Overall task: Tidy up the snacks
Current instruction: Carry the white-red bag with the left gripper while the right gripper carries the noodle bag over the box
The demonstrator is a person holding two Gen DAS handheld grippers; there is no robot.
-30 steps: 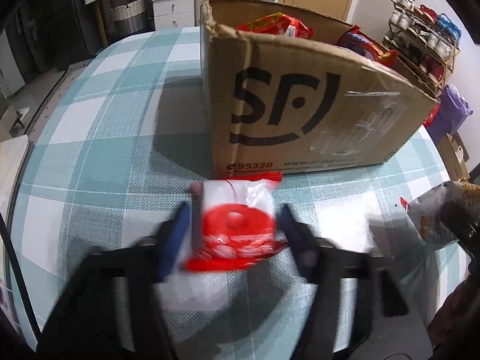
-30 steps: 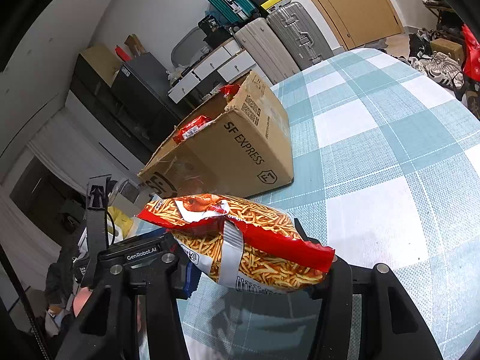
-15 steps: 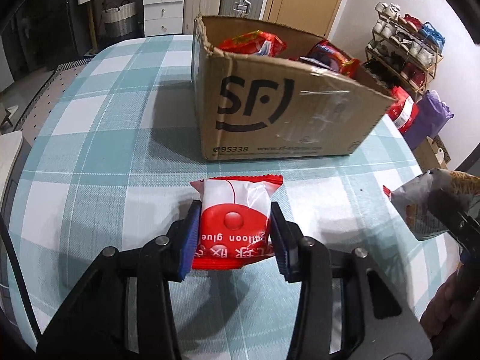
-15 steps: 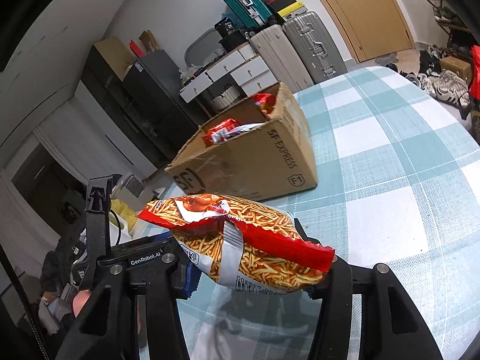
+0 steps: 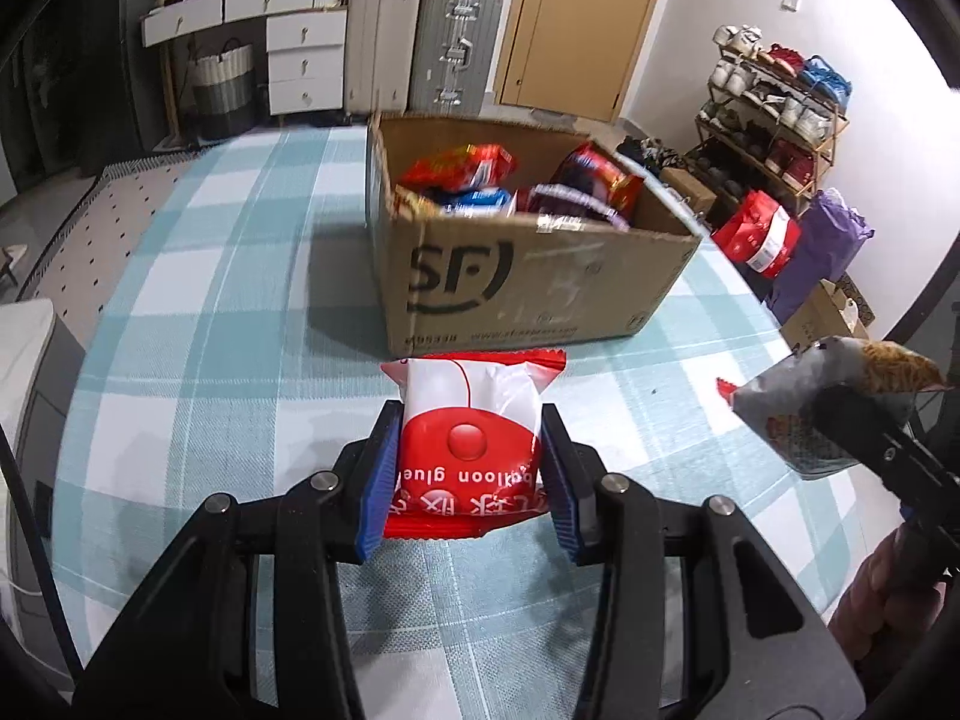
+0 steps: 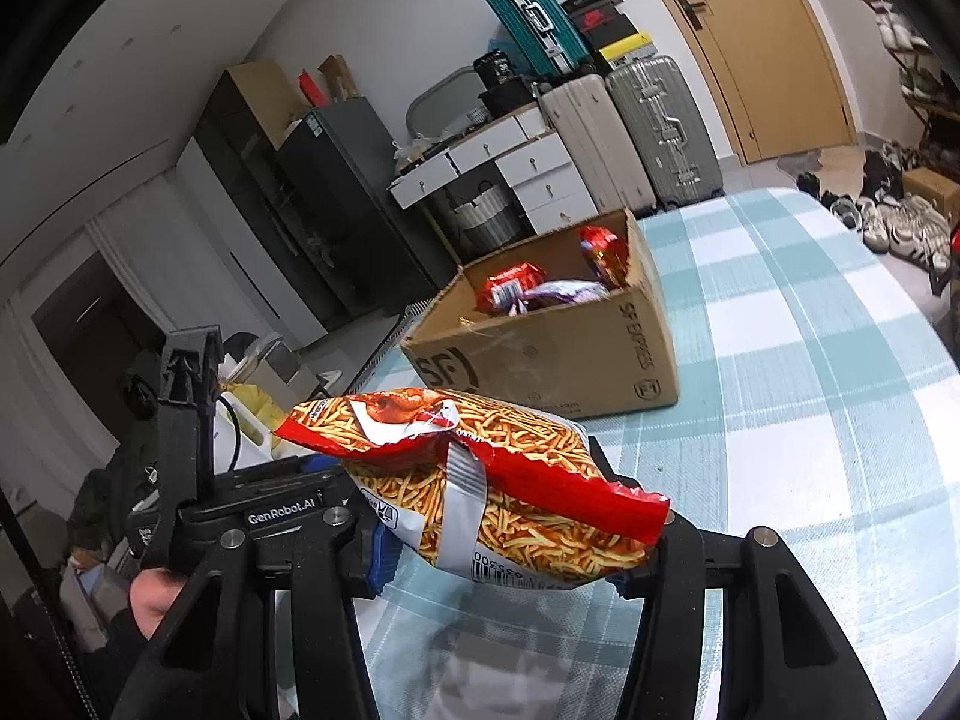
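White walls, wooden door (image 5: 579,24), suitcases (image 5: 456,54) (two upright), drawers (image 5: 303,63).

The left gripper (image 5: 469,474), open around the red-and-white packet (image 5: 471,438) a second ago with the packet lying on the checked tablecloth (image 5: 198,324), now clamps it and holds it lifted. The cardboard box (image 5: 528,276) sits farther off and lower in both views, so the snack bags inside (image 5: 510,189) show more fully. The right gripper (image 6: 498,546), carrying the noodle-snack bag (image 6: 480,480), is also raised higher above the table.
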